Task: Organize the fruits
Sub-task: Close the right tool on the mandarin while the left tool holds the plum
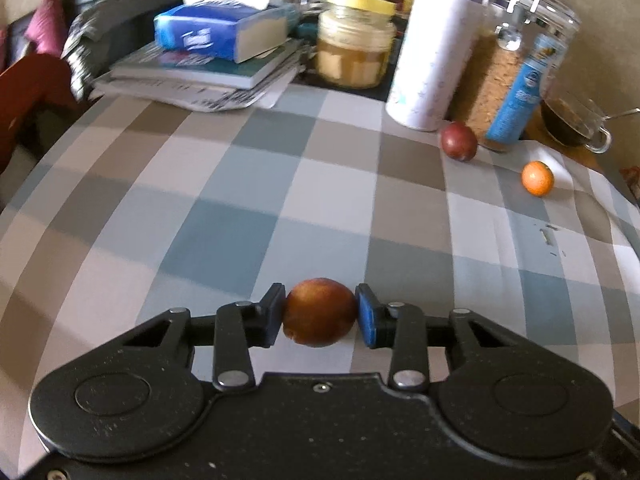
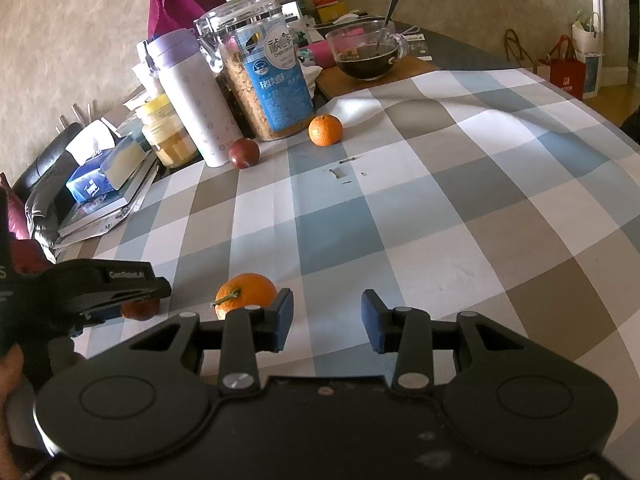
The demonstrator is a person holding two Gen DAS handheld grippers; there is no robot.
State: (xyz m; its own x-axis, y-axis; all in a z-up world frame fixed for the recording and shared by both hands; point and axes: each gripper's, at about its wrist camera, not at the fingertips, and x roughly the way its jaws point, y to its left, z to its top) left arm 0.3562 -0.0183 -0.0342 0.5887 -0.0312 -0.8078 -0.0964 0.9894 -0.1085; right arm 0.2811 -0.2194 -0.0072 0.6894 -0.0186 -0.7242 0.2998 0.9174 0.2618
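My left gripper (image 1: 320, 314) is shut on a reddish-orange peach (image 1: 320, 311), close over the checked tablecloth (image 1: 240, 208). In the right wrist view the left gripper (image 2: 132, 304) is at the left with the peach (image 2: 138, 309) under it. My right gripper (image 2: 326, 320) is open and empty; an orange with a stem (image 2: 244, 294) lies just left of its left finger. A dark red plum (image 1: 459, 141) (image 2: 244, 153) and a small mandarin (image 1: 537, 178) (image 2: 325, 130) lie at the far side near the jars.
At the back stand a white and lilac flask (image 2: 192, 100), a clear jar with a blue label (image 2: 266, 68), a yellow-lidded jar (image 1: 354, 46), a glass bowl with a spoon (image 2: 368, 54), and a tissue box on books (image 1: 224, 36). Small scraps (image 2: 340, 168) lie on the cloth.
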